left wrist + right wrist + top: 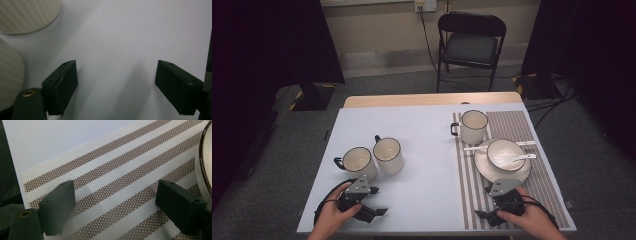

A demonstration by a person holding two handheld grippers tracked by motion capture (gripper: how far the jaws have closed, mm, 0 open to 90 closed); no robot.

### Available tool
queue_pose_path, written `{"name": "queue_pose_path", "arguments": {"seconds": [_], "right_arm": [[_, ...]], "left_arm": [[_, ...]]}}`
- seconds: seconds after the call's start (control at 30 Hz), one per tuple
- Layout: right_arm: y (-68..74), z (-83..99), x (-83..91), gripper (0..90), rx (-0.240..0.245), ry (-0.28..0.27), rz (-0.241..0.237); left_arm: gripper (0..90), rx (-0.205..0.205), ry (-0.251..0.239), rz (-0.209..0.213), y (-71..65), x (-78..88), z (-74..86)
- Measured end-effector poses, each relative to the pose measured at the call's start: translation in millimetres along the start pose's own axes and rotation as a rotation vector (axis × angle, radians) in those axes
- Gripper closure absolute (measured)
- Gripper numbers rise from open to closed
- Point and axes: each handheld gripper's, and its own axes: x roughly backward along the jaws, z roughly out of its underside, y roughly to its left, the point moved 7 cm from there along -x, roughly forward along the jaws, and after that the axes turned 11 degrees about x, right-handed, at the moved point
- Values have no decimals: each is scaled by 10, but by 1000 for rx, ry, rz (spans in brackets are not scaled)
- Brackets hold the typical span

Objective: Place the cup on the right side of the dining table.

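Note:
Two cream mugs with dark rims stand side by side on the white table at the left, one point(357, 162) nearer me and one point(388, 155) just right of it. My left gripper point(376, 212) rests near the front edge below them, open and empty. In the left gripper view its jaws point(116, 82) frame bare tabletop, with the mugs' ribbed sides point(30, 15) at the left. My right gripper point(483, 216) lies on the striped placemat point(512, 122), open and empty. In the right gripper view, it point(115, 205) is over the placemat's weave point(120, 170) beside the plate rim point(203, 165).
On the placemat a third mug point(473, 126) stands behind a plate point(482, 170) that carries a bowl point(499, 150) with a white spoon point(522, 157). Another spoon point(473, 148) lies beside the bowl. A black folding chair point(471, 42) stands beyond the table.

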Motion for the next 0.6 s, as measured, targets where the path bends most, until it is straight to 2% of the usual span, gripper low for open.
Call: {"name": "queue_pose_path", "arguments": {"seconds": [0.3,0.4,0.6], "right_arm": [[7,27,5,151,-2,-45,8],[9,34,6,151,-5,-54,12],[10,42,7,150,-4,-65,14]], "left_arm": [[154,-58,-16,0,-14,-10,37],[152,-55,-31,1,-16,-13,44],[146,-86,-45,-5,-20,-18,68]]}}
